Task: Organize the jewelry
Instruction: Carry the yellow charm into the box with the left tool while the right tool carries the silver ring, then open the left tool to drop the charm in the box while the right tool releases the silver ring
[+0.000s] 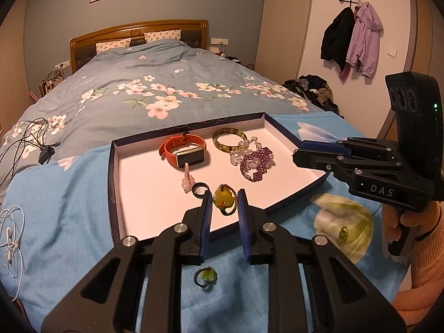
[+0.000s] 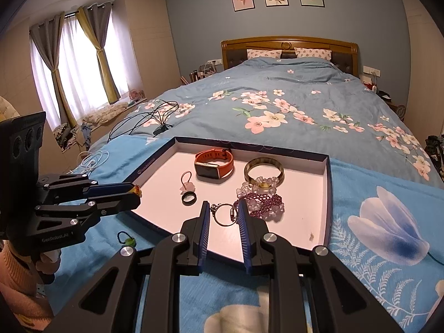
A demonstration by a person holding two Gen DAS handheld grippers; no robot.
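Observation:
A shallow dark-blue tray (image 1: pixel 116 172) with a white floor lies on the bed; it also shows in the right wrist view (image 2: pixel 327 183). In it are an orange watch (image 1: pixel 183 149), a green bangle (image 1: pixel 229 140), bead bracelets (image 1: pixel 256 161), a pink charm (image 1: pixel 188 180) and a black ring (image 1: pixel 200 188). My left gripper (image 1: pixel 224 202) holds a yellow-green pendant bracelet (image 1: pixel 223 197) between its pads over the tray's near edge. My right gripper (image 2: pixel 222 213) holds a silver ring (image 2: pixel 223 214) over the tray. A green charm loop (image 1: pixel 205 276) and a small green bead (image 1: pixel 343 233) lie on the blanket.
A light-blue flowered blanket (image 2: pixel 374 222) covers the near end of the bed. White earphones (image 1: pixel 11 238) and black cables (image 1: pixel 36 138) lie on the left. Jackets (image 1: pixel 352 38) hang on the right wall. Curtains (image 2: pixel 69 63) cover the window.

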